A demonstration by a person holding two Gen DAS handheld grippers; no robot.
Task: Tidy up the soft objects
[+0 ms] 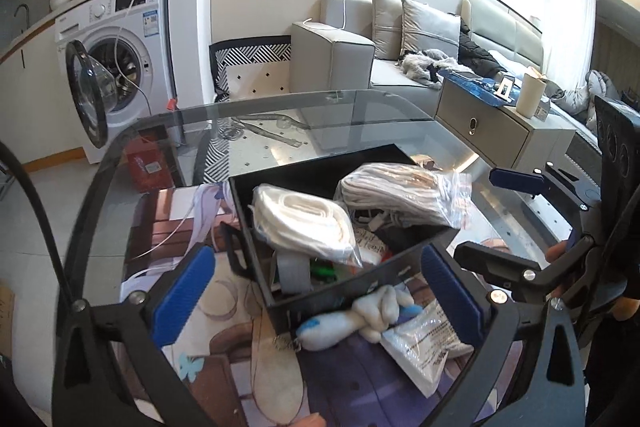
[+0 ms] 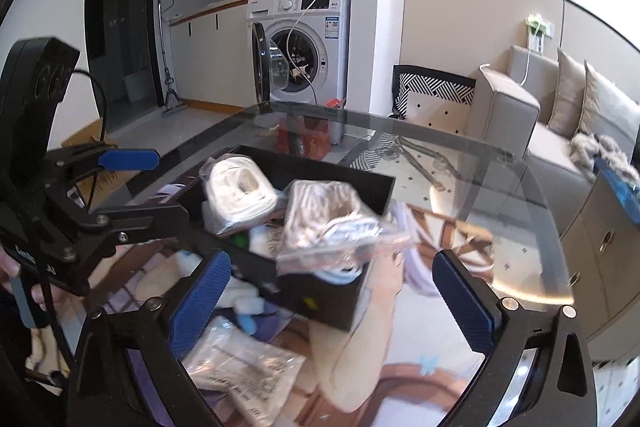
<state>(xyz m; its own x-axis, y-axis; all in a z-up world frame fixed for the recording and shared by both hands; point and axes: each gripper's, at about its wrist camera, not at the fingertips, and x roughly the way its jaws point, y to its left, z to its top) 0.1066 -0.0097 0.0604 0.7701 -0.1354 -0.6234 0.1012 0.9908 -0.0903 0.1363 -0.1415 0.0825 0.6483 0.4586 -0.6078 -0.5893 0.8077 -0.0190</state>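
A black open box (image 1: 360, 167) stands on the glass table, on a printed mat. A clear bag of white cloth (image 1: 304, 223) and a clear bag of grey cloth (image 1: 400, 195) lie on top of its contents. In front of the box lie a white plush toy with blue tips (image 1: 352, 319) and a flat white packet (image 1: 424, 343). My left gripper (image 1: 318, 291) is open, its pads wide apart on either side of the toy and packet, touching nothing. My right gripper (image 2: 332, 301) is open too, in front of the box corner (image 2: 320, 303), where the blurred grey bag (image 2: 332, 223) rests.
The glass table's far edge (image 1: 280, 103) curves ahead. Beyond it are a washing machine (image 1: 120, 39) with its door open, a grey sofa (image 1: 400, 39) and a low cabinet (image 1: 492, 131). A red bag (image 1: 146, 167) sits under the glass. The other gripper's fingers (image 1: 516, 179) reach in from the right.
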